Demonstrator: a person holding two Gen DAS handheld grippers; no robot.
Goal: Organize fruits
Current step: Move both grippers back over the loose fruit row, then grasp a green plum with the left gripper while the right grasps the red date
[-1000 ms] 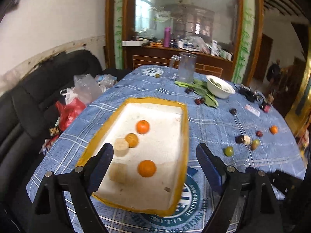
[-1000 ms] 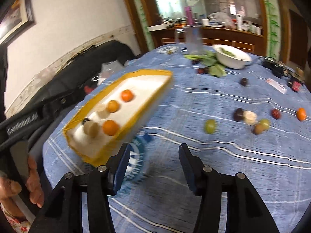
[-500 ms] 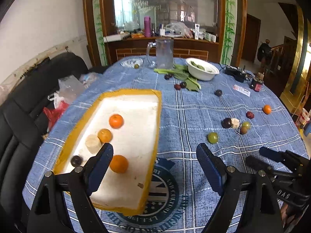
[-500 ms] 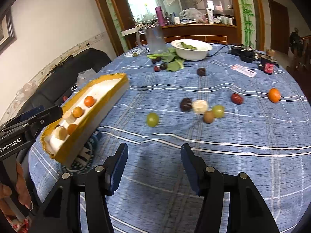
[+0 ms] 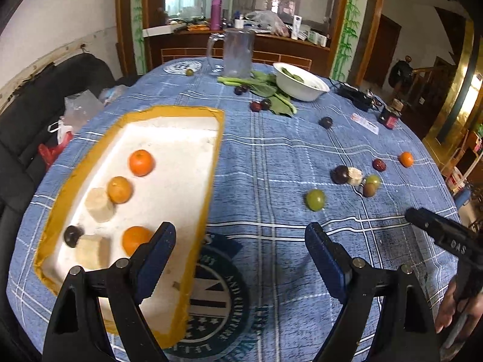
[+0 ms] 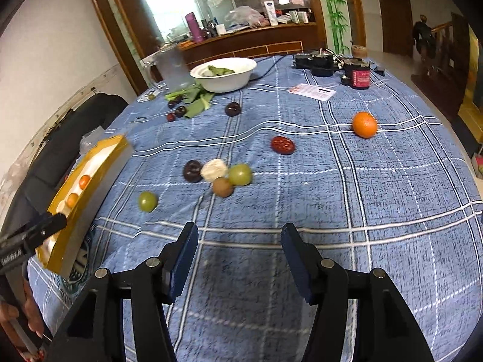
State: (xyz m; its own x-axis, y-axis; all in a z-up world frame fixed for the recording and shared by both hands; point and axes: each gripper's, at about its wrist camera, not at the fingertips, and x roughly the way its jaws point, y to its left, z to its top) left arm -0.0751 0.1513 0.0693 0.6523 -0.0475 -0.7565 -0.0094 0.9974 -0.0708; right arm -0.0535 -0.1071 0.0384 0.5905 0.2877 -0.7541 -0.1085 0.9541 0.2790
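Several fruits lie loose on the desk [image 6: 332, 181] — I aim my right gripper [image 6: 238, 241], fingers apart and empty, squarely over the green grape [image 6: 148, 201]; left gripper [image 5: 238, 247] wide, empty.

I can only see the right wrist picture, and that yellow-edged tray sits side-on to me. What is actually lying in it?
Observer: The left wrist view looks down into the tray. It holds three oranges, two pale chunks and one dark fruit.
Operator: Is anything being carried on that side? I only see a black tip poking in.
Observer: No. The left gripper has its jaws wide apart with nothing between them.
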